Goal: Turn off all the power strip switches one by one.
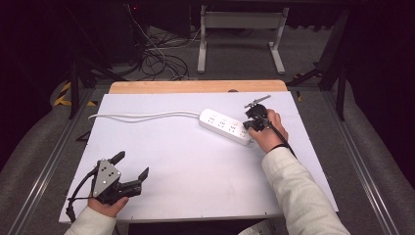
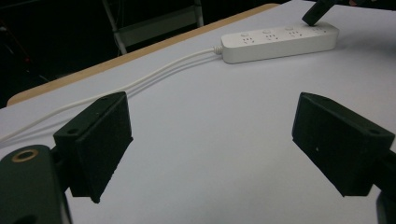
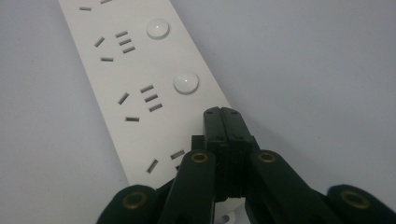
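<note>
With its jaws pressed flat together and nothing between them, the right claw (image 3: 223,122) points its tip down onto the near end of the power strip (image 3: 135,79), beside the last socket group; judged from this, it is pressing or about to press a switch button at that end, though the button under the tip is hidden; two round buttons (image 3: 186,82) farther along sit untouched, so most of the row looks left to do if every switch is meant.

Left claw (image 1: 131,166) rests low on the near left of the bench (image 1: 195,171), jaws wide apart, holding nothing, well apart from the strip; it seems idle for this step.

Power strip (image 1: 226,126) lies flat on the right half of the bench toward the far edge, angled; no plug in any socket that shows; its white cord (image 1: 142,116) runs left across the bench to the far left corner.

Bench top is a pale, matt sheet, bare apart from strip and cord; a wooden edge (image 1: 195,86) shows along the far side.

Room beyond is dark; grey floor, a tangle of cables (image 1: 161,58), a white frame with legs (image 1: 240,34), dark stands either side.
</note>
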Available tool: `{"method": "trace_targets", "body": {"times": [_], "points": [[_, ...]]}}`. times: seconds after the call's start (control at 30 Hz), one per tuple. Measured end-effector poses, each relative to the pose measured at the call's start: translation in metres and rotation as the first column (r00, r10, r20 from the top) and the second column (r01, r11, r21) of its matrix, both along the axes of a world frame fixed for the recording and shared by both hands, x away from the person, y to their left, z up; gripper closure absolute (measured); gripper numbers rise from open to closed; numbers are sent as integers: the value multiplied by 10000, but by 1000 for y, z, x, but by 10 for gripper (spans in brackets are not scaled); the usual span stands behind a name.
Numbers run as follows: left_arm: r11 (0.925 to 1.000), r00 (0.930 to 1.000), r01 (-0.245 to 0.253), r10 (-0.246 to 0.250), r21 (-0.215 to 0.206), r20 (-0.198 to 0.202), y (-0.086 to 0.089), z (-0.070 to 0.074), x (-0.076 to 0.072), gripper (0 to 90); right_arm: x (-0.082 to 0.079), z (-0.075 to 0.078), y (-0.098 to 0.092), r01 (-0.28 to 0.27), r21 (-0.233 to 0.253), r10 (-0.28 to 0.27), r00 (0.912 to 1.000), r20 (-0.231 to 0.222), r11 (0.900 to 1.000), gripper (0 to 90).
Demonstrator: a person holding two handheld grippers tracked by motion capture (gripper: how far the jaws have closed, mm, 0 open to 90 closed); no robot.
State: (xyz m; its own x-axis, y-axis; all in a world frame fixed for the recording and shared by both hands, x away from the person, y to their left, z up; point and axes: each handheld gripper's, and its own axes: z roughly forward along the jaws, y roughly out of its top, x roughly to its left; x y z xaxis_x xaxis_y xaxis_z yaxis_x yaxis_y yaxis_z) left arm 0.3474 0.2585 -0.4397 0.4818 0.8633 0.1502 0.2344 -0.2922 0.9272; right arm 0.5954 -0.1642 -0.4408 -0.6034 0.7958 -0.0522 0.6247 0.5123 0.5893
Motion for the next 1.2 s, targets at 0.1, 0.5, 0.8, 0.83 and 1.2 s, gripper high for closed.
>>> {"method": "trace_targets", "body": {"times": [0.1, 0.5, 0.8, 0.83, 1.2], "points": [[10000, 10000, 12, -12, -12, -21, 0, 0, 0, 128, 0, 0, 0, 42, 12, -42, 10000, -1, 10000, 900], [10000, 10000, 11, -11, -70, 30, 1, 1, -1, 128, 1, 0, 2, 201, 223, -205, 9996, 181, 9995, 900], [10000, 10000, -13, 13, -58, 43, 0, 1, -1, 128, -3, 15, 5, -113, 1486, 5, 9974, 727, 9888, 900], [10000, 10000, -16, 17, -64, 43, 0, 1, -1, 128, -2, 13, 8, -166, 1397, 66, 9974, 718, 9901, 900], [10000, 10000, -1, 1, -48, 11, 1, 0, 0, 128, 5, -3, 20, -77, 1449, -22, 9977, 680, 9894, 900]]}}
